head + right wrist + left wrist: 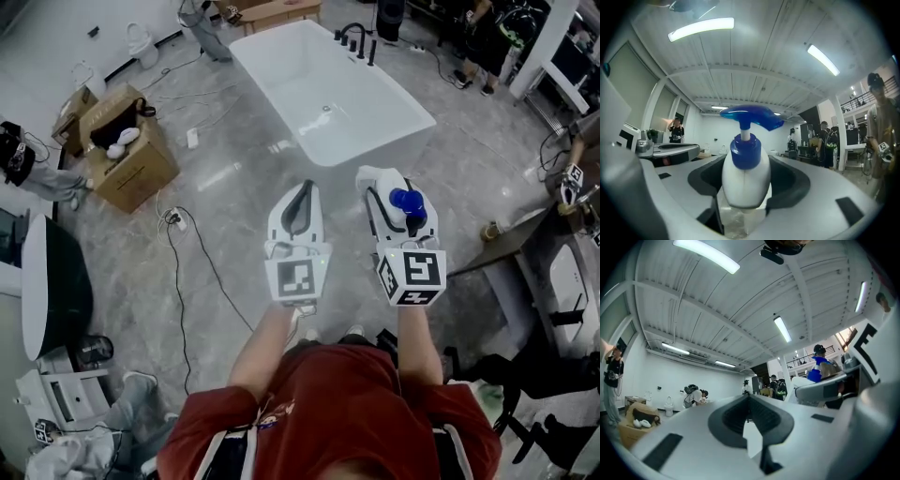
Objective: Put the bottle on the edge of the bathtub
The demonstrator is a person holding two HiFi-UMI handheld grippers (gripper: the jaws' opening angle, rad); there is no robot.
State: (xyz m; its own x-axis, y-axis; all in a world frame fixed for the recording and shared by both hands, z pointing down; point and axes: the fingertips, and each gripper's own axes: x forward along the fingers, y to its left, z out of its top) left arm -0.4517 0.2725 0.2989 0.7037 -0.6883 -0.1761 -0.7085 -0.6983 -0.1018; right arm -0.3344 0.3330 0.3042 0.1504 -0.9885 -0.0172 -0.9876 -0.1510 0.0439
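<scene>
Far left: dark oval tub (56, 281) by the wall, then open cardboard boxes (141, 169) on the floor (234, 187), which is grey glossy marble-look tile. A black cable (183, 281) snakes across it toward the person. White toilet (141, 42) at the top left, against the wall. Centre: white freestanding bathtub (281, 105) set at a diagonal, black faucet (356, 39) at its far end, nothing resting on the rim. Left gripper (304, 190) is held out level over the tile short of the tub's near end, jaws brought together, nothing between them. Right gripper (389, 187) is beside it, also level, jaws clamped on the bottle (746, 178): white body, blue pump head, upright, neck sticking up above the pads. The bottle is in the air over the floor, well apart from the tub and not over its rim. Upper right: people (483, 37) stand near some equipment. Gripper views show a white ribbed ceiling (740, 296) with strip lights (708, 256), plus white walls.
</scene>
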